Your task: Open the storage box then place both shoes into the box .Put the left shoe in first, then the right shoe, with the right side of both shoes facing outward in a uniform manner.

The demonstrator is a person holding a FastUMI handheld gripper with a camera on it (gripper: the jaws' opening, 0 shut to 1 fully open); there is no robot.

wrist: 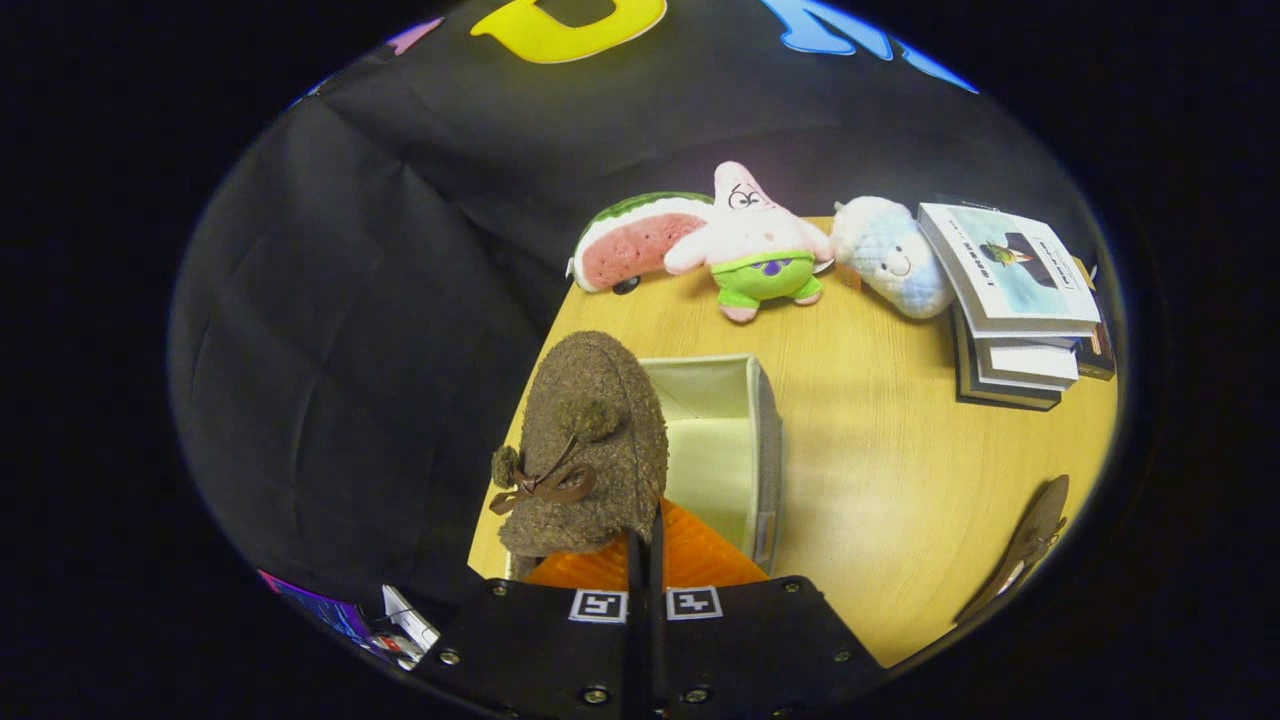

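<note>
The storage box [745,440] stands open on the surface [880,480] near its left edge, its pale inside bare as far as I can see. A brown fuzzy shoe [590,450] hangs over the box, pinched between the orange fingers [600,570] of the hand-held gripper [647,560]. The other shoe [1030,540] lies at the right edge, still to go. The top book [1010,270] bears writing too small to read.
</note>
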